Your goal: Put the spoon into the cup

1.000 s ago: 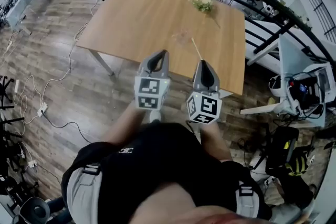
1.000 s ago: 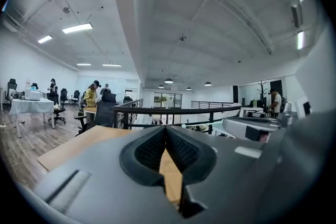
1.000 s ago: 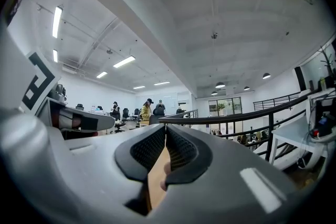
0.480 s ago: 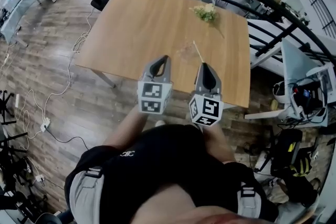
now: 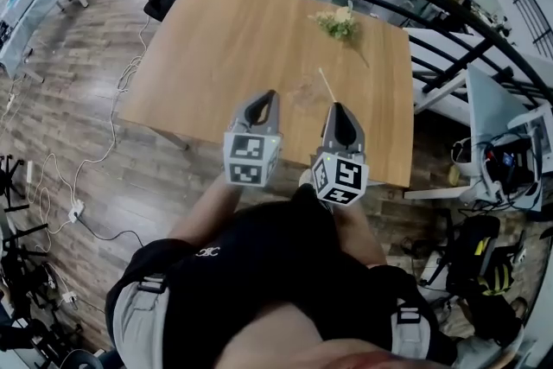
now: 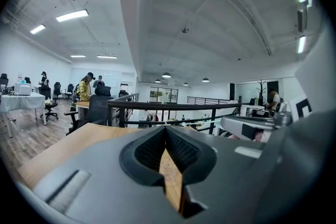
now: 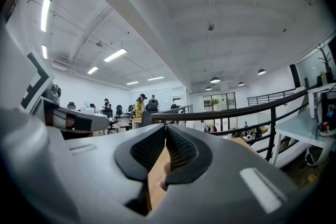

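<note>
Tan table (image 5: 225, 39), grey left tool (image 5: 269, 94)

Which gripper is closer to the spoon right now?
Right. The right gripper is just short of the near end of the spoon; the left gripper is farther off to the spoon's left, beyond the clear cup.

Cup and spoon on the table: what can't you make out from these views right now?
1. Head view, cup: clear and tiny; rim and contents unreadable.
2. Head view, spoon: a thin pale line; bowl end, and whether it touches the cup, too small to tell.
3. Gripper views: the left gripper and right gripper have shut jaws filling the frame; cup and spoon unseen.
</note>
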